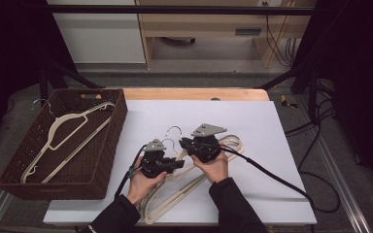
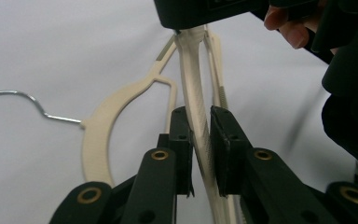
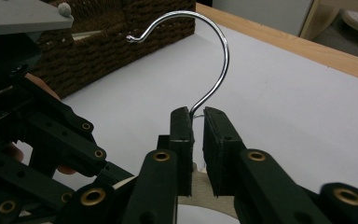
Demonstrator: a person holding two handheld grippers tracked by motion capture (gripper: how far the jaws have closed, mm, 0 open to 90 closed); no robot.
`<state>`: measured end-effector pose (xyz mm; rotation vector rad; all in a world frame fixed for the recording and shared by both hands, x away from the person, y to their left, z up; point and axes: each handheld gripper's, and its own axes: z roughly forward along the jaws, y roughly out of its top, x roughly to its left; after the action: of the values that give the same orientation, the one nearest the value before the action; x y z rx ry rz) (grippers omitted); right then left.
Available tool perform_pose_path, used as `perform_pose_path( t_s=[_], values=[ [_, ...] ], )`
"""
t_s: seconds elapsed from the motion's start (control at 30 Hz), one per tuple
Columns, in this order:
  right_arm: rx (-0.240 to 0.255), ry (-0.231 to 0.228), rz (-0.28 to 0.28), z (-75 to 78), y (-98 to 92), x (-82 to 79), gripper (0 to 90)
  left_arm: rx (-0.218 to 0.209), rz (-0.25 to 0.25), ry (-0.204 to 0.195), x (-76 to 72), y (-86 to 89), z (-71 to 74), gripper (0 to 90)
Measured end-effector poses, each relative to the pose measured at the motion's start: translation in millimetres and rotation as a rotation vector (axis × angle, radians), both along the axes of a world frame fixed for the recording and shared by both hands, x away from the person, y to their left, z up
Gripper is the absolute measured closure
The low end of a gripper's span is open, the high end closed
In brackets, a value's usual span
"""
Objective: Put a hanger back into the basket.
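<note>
Holding one cream hanger [image 1: 212, 170] between them, both tongs work near the middle of the white table [image 1: 272, 126]. The left tongs [image 1: 177, 164] have their jaws drawn in against a ribbed cream bar [image 2: 196, 126] of that hanger, pads pressing its sides in the left gripper view. The right tongs [image 1: 183, 142] are clamped at the base of its metal hook [image 3: 213, 70], where the wire meets the plastic neck, with the hook curving up and away toward the far left. The hanger's long axis runs from near left to far right across the table, and the basket [image 1: 9, 170] lies to the left, so I judge the coming move to be a carry leftward, with the left hand [image 1: 141, 182] nearer the basket and the right hand [image 1: 216, 167] steering by the hook. Counting: at least two hangers lie overlapped on the table, perhaps more, since the pile is hard to separate; one more hanger [image 1: 60, 141] rests inside the basket; one basket; two tongs.
</note>
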<state>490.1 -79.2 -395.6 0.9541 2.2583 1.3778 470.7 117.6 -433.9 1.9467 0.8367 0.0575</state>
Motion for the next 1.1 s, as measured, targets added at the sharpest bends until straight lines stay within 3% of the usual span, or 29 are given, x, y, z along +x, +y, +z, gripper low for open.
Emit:
perform_pose_path(
  t_s=[0.37, 0.57, 0.63, 0.83, 1.0, 1.1],
  values=[
    [0.097, -0.046, 0.005, 8.7, -56.3, -33.1, 61.2, -0.015, -0.047, -0.042, -17.7, -9.3, 13.2, 84.4],
    [0.128, -0.078, -0.067, 0.6, -100.3, -53.0, 44.1, 0.027, -0.07, -0.086, -26.8, -16.7, 18.9, 85.0],
    [0.129, -0.08, -0.076, -0.8, -104.5, -54.2, 42.8, 0.04, -0.078, -0.097, -29.4, -17.8, 21.4, 85.1],
    [0.152, -0.098, -0.153, -8.0, -136.1, -65.1, 27.1, 0.054, -0.095, -0.139, -36.9, -16.4, 33.2, 85.7],
    [0.156, -0.112, -0.176, -7.5, -147.6, -71.2, 19.4, 0.047, -0.092, -0.168, -40.5, -9.6, 46.4, 85.7],
    [0.134, -0.133, -0.184, -7.8, -153.3, -74.4, 13.9, 0.048, -0.087, -0.185, -41.9, -4.7, 55.2, 85.7]
  ],
)
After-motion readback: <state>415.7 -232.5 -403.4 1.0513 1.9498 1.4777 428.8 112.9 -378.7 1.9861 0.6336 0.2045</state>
